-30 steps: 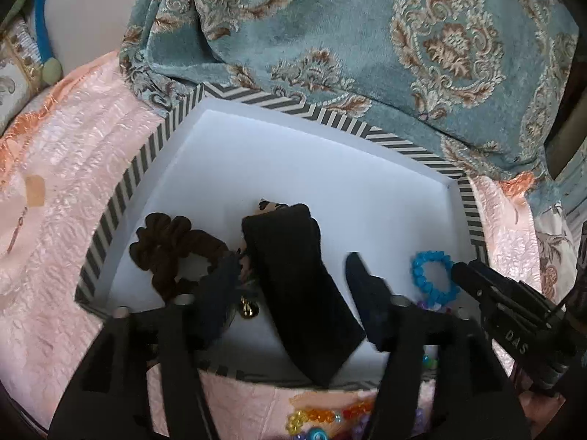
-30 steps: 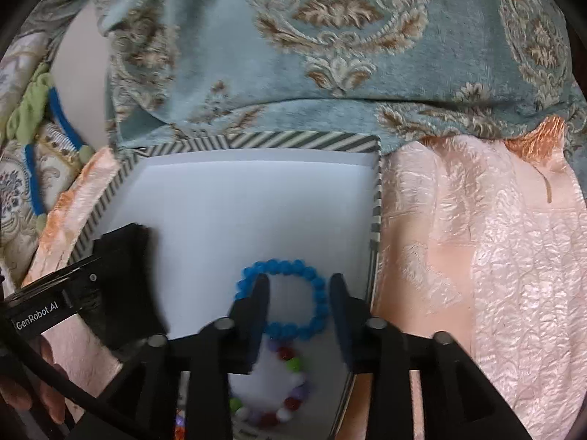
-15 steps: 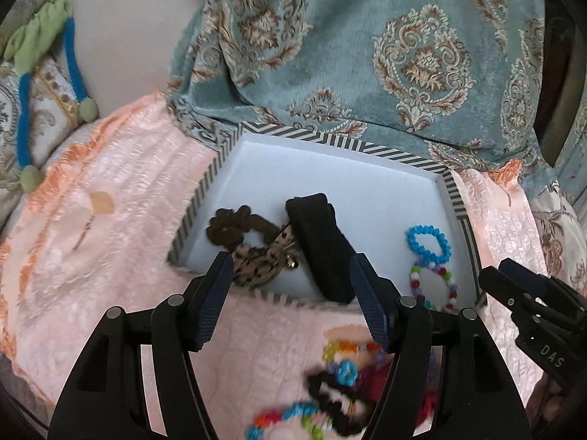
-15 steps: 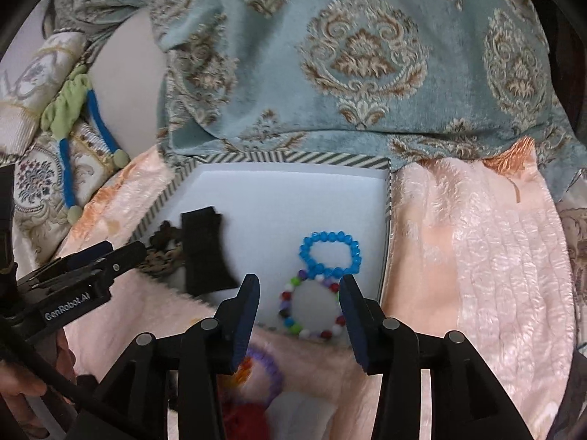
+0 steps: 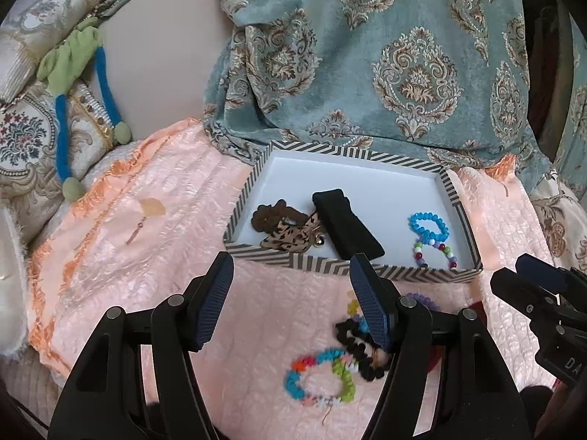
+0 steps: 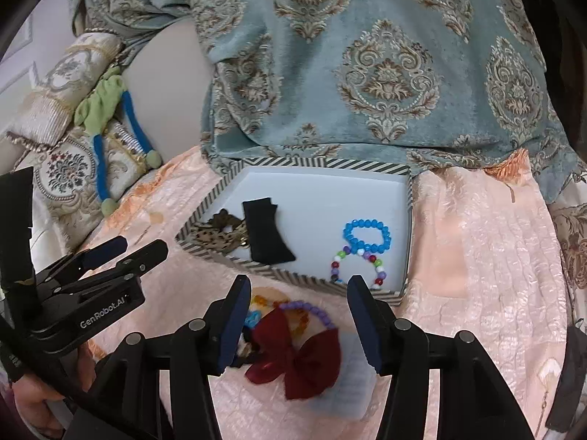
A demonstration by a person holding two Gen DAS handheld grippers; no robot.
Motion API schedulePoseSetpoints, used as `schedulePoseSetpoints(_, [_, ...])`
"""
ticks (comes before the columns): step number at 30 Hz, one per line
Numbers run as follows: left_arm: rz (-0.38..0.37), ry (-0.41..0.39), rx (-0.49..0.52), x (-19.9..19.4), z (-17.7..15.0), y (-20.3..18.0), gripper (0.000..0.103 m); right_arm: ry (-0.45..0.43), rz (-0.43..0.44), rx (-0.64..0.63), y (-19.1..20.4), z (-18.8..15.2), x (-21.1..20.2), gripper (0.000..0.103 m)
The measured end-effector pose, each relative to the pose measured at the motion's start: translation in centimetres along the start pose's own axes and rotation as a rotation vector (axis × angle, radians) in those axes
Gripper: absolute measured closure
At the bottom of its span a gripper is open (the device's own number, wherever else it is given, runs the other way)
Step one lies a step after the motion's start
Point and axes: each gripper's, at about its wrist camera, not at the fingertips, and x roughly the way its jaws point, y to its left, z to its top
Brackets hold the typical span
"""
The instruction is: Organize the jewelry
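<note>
With both tools empty, my left tool [image 5: 290, 289] spread and my right tool [image 6: 297, 315] opening, I judged the dark red ribbon bow [image 6: 295, 357] best pinched at its knot.

"GenRobot.AI" in white on the black body of the left tool [image 6: 110, 253] (right wrist view). Right tool [image 5: 528, 280] body shows white letters "DA", cut off at frame edge. Nothing else legible.

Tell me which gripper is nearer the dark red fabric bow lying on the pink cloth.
Right. The right gripper, empty, jaws opening, hangs directly over the dark red fabric bow. The left gripper sits off to the bow's left, over bare cloth.
</note>
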Motion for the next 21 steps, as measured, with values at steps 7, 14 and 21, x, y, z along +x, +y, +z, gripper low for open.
schedulePoseSetpoints(7, [0.003, -0.014, 0.000, -1.9, -1.0, 0.7, 0.037, 0.002, 0.013, -0.024, 1.1, -1.2, -1.4, 0.050])
schedulePoseSetpoints(14, [-0.044, 0.004, -0.033, -3.2, -1.4, 1.9, 0.037, -0.001, 0.011, -0.032, 1.2, -1.8, -2.5, 0.050])
schedulePoseSetpoints(21, [-0.072, 0.036, -0.037, -3.3, -1.7, 2.6, 0.037, 0.025, 0.011, -0.033, 0.9, -2.8, -2.4, 0.049])
